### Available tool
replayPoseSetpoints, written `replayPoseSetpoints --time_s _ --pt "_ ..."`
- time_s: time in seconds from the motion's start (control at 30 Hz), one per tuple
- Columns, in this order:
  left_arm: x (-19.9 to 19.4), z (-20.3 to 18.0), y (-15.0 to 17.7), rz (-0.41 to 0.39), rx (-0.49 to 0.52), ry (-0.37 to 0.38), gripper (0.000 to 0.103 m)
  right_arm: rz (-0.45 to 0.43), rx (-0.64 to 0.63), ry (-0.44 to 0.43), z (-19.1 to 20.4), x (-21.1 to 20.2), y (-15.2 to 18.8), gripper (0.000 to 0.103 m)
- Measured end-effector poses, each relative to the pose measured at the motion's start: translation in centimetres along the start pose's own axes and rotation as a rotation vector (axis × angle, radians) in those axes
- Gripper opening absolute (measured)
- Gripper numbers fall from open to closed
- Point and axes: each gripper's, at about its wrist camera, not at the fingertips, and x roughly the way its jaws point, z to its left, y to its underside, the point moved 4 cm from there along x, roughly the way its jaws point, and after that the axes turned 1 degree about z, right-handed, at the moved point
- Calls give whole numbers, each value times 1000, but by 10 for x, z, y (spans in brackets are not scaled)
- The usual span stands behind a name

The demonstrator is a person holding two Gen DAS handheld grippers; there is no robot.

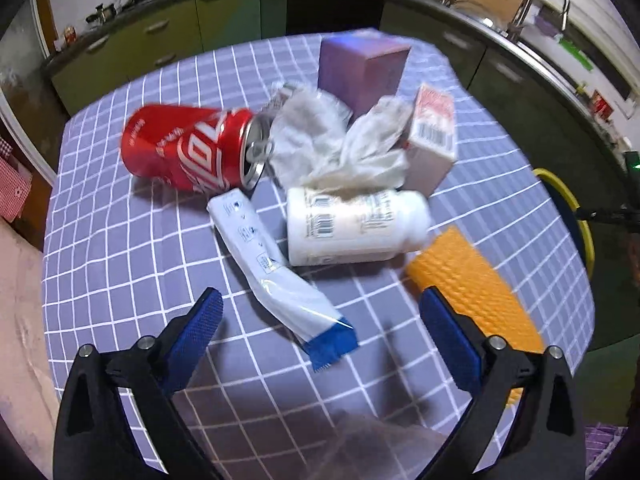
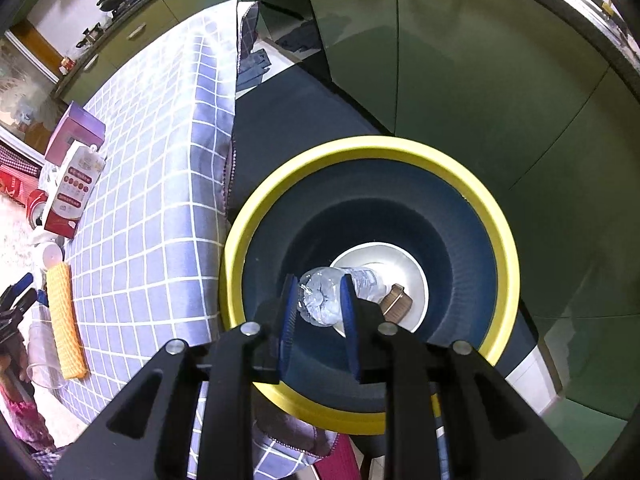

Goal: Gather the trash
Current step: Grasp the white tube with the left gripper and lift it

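Observation:
My left gripper (image 1: 320, 310) hangs open and wide over a checked tablecloth (image 1: 120, 240). Between its fingers lies the blue end of a white-and-blue pouch (image 1: 276, 272), untouched. Beyond it are a white bottle (image 1: 352, 224) on its side, a red cola can (image 1: 188, 148), crumpled tissue (image 1: 332, 140), a red-and-white carton (image 1: 434, 136), a purple box (image 1: 360, 68) and an orange pad (image 1: 472, 284). My right gripper (image 2: 319, 286) points down into a yellow-rimmed bin (image 2: 360, 148), its jaws a narrow gap apart. A crushed clear bottle (image 2: 322, 304) lies below them in the bin, beside a brown item (image 2: 396, 302).
The bin stands on the floor against the table's edge (image 2: 228, 184), and its rim (image 1: 576, 208) also shows at the right of the left wrist view. Green cabinets (image 2: 480, 80) ring the room, with a sink tap (image 1: 548, 0). A clear cup (image 2: 44, 356) sits near the orange pad (image 2: 64, 320).

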Motion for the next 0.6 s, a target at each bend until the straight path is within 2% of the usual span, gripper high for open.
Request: replayPoseSetpoints --time_s 0.07,0.2,0.33,0.53,0.57,0.6 --pt "10 2 -1 28 3 -8 84 7 -1 0 -2 3 -2 21" --pt "26 11 -1 73 -24 -1 75 16 0 -2 -3 8 -4 21" --pt "27 19 -4 66 -40 -4 62 30 -4 -2 -2 13 -4 21" --pt "25 29 -5 72 -46 -13 34 28 -9 -8 2 12 -3 21" --pt "24 31 -5 74 -46 -8 26 27 -11 -11 3 11 -2 21" --pt "23 31 -3 77 -47 -1 26 25 -13 -12 4 11 -2 21"
